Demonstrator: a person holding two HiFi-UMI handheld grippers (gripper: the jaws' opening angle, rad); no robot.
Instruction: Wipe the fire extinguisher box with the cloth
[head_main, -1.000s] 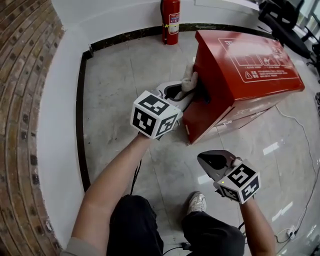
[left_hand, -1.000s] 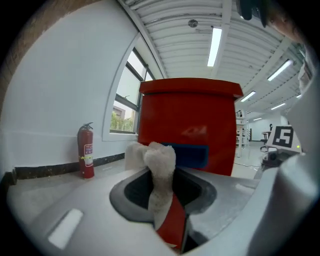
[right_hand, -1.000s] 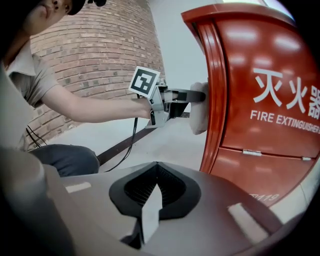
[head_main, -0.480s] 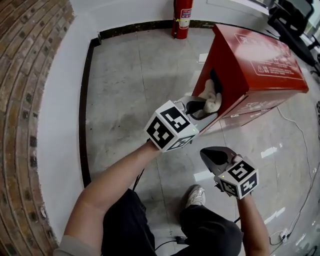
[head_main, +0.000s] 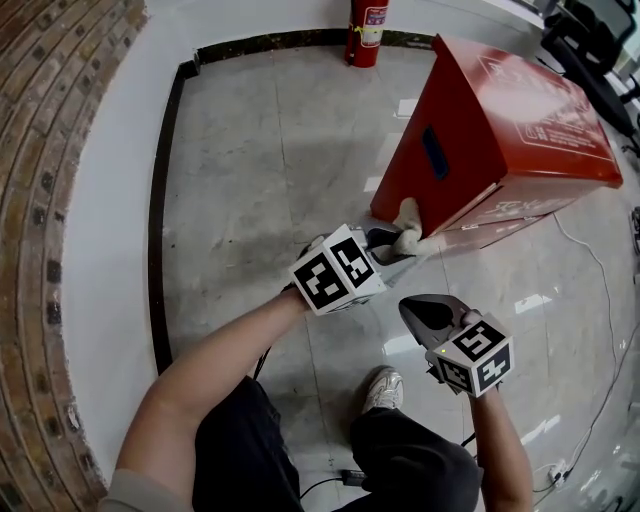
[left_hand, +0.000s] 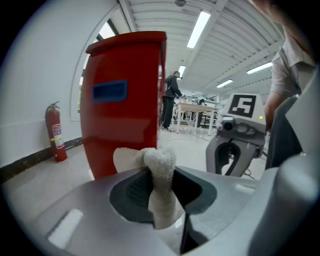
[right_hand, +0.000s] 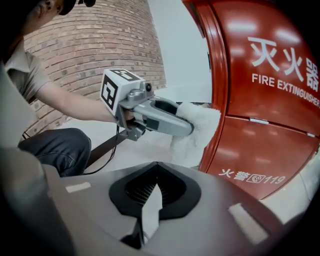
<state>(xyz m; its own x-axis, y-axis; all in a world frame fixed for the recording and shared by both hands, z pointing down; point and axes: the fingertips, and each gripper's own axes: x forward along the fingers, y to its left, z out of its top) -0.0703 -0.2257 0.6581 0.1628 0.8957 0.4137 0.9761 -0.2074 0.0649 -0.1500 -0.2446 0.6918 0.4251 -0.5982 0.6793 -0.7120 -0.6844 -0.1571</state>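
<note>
The fire extinguisher box (head_main: 500, 130) is the only container here: a red metal cabinet that stands on the grey tiled floor (head_main: 250, 150). It is closed, so I cannot tell what is inside. Its wide face carries white print, and its narrow side has a small blue patch (head_main: 434, 152) in the upper half. The cloth (head_main: 408, 238), white and fluffy, lies against the lower corner of this narrow side, close to the floor. The left gripper (head_main: 395, 245) has its jaws closed on the cloth, which comes up between them as a thick fold in the left gripper view. The right gripper (head_main: 418, 312) hangs just beside the left one, nearer to the person and apart from the box; its jaws are pressed together with nothing between them. Behind the box, a red fire extinguisher (head_main: 366, 32) stands upright against the white wall, where a black strip (head_main: 165, 200) runs along the foot of the wall. A curved brick wall (head_main: 50, 200) is at the left. A thin cable (head_main: 600, 290) lies on the floor at the right of the box, and black office chairs (head_main: 590, 50) stand beyond it. The person's shoe (head_main: 385, 392) rests on the tiles below the grippers. In the left gripper view, far behind the box, another person (left_hand: 170, 107) stands at some tables (left_hand: 195, 112).
</note>
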